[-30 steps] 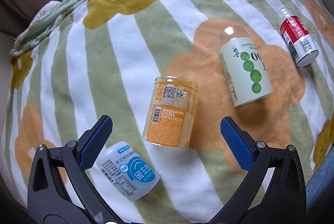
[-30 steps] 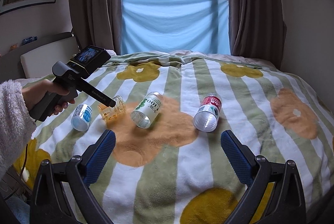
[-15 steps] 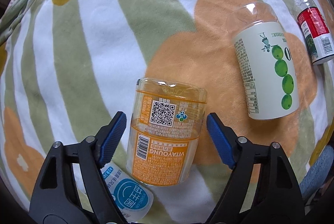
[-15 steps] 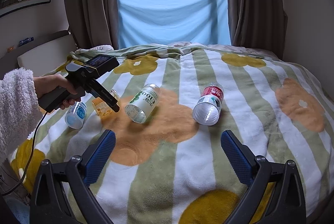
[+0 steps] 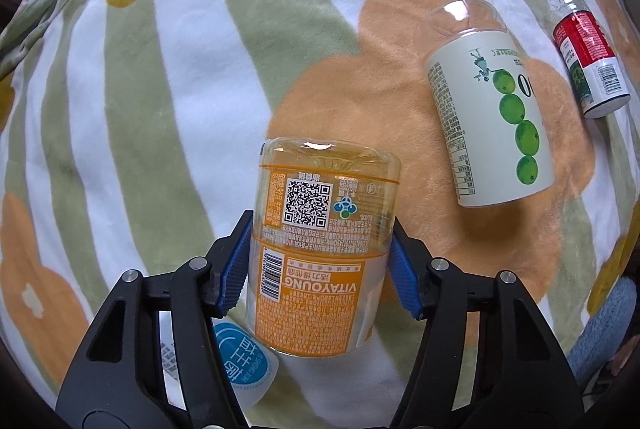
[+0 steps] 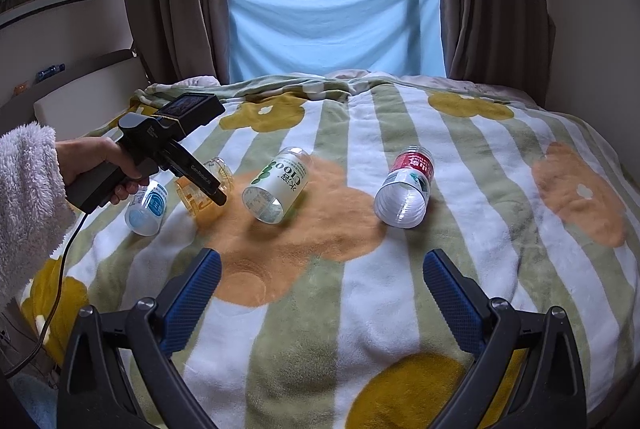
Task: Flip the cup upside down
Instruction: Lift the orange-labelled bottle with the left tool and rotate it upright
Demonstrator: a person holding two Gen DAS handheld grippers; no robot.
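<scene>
Left wrist view: the left gripper (image 5: 320, 261) clamps the orange-labelled cup (image 5: 320, 249), its blue pads (image 5: 234, 269) pressed to both sides of the lying cup, closed base toward 12 o'clock. A blue-labelled cup (image 5: 244, 361) lies at 7 o'clock, a green-dotted cup (image 5: 492, 121) at 2 o'clock, a red-labelled cup (image 5: 588, 57) beyond. Right wrist view: the right gripper (image 6: 322, 293) hangs spread, nothing between its fingers, above the striped blanket (image 6: 460, 165).

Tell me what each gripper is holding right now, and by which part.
The left gripper grips the orange cup across the middle of its labelled side wall, one blue pad on each side. The right gripper is open and holds nothing.
</scene>
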